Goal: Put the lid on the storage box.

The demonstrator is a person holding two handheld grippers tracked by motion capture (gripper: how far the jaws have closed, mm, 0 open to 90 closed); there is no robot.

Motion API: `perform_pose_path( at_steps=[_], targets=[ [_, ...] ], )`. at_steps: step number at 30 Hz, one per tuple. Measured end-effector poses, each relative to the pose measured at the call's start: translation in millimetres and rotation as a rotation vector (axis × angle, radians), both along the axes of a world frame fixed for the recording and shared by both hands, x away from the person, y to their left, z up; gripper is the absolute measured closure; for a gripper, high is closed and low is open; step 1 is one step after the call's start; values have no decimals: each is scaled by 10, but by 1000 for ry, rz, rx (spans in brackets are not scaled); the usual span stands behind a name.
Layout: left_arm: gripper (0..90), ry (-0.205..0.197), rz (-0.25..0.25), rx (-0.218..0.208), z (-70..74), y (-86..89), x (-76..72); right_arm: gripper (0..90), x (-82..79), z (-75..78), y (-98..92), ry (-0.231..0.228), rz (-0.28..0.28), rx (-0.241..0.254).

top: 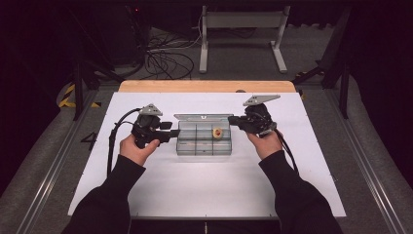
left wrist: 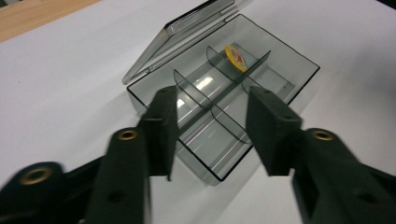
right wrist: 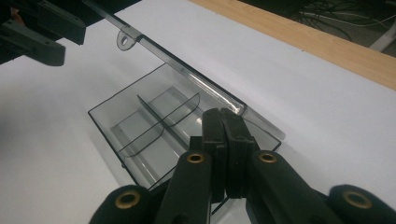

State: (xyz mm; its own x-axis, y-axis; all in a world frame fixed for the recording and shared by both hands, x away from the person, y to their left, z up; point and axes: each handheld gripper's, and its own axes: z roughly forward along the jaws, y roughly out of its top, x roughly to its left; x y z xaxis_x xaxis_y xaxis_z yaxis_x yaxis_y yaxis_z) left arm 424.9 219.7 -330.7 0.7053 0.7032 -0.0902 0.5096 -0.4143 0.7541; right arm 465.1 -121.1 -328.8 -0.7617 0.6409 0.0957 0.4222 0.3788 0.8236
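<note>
From the high view, the person's two hands came in from the near edge of the white table [top: 160, 195], each holding a gripper at either end of a clear compartment box [top: 203, 140]. The left gripper [top: 174, 135] sat at the box's left end. In the left gripper view its jaws stood partly spread, one to each side of the box's near corner, with nothing pinched between the pads and the plastic just beyond them; whether a pad brushed the wall could not be told.

The right gripper [top: 232, 120] reached in at the box's right end. In the right gripper view its jaws were pressed flat together, pads meeting with nothing between them, hanging over the near corner of the box [right wrist: 154, 126]; contact with the rim could not be made out.

The box lay at the middle of the table, its dividers upright, its lid [left wrist: 180, 32] swung open along the far side. Farther in, a small yellow disc [left wrist: 235, 58] leaned in one far compartment, near the right gripper's end.
</note>
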Motion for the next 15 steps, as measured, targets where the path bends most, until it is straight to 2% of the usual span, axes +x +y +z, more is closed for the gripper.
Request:
perform_pose_path(
  at_steps=[4,6,8,13,15],
  targets=[
    [707,2,25,37,-56,-53,-3,896,-34,-35,9,3,4,-10],
    [750,7,23,38,-77,-61,2,897,-41,-55,-2,13,10,-5],
    [777,12,26,22,-101,-74,-2,897,-54,-70,-9,17,10,0],
    [839,0,29,35,-123,-109,-21,897,-98,-122,-26,33,11,-1],
    [850,1,25,26,-122,-118,-28,897,-118,-141,-25,37,11,-4]
  ],
)
